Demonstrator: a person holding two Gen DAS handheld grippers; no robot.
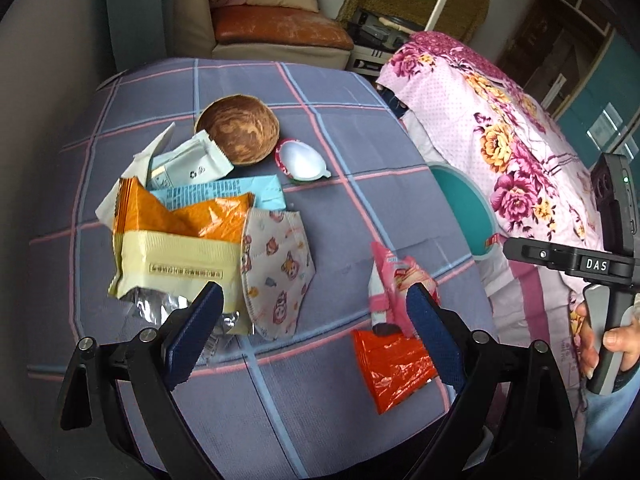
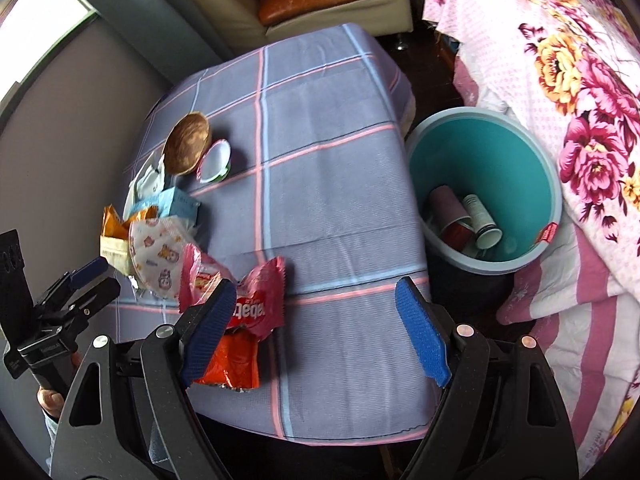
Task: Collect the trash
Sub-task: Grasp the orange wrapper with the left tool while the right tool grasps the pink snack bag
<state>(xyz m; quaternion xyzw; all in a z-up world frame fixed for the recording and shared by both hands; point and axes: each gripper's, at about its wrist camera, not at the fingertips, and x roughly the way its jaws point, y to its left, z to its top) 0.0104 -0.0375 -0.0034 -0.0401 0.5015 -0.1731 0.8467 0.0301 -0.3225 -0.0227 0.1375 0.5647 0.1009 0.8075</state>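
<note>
Both the left gripper (image 1: 312, 322) and right gripper (image 2: 316, 330) hang spread and empty over the counter (image 2: 328, 184), where the pink wrapper (image 2: 260, 304) looks light, crinkly and slippery, best pinched at its crimped edge.

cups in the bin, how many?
2 visible: a maroon cup and a white cup, lying side by side at the bin's bottom. More may sit hidden beneath.

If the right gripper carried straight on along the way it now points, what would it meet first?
Most likely bare tablecloth. The open right gripper holds nothing and tilts down at the cloth between the pink snack wrapper and the teal trash bin. Depth is hard to judge through the fisheye.
</note>
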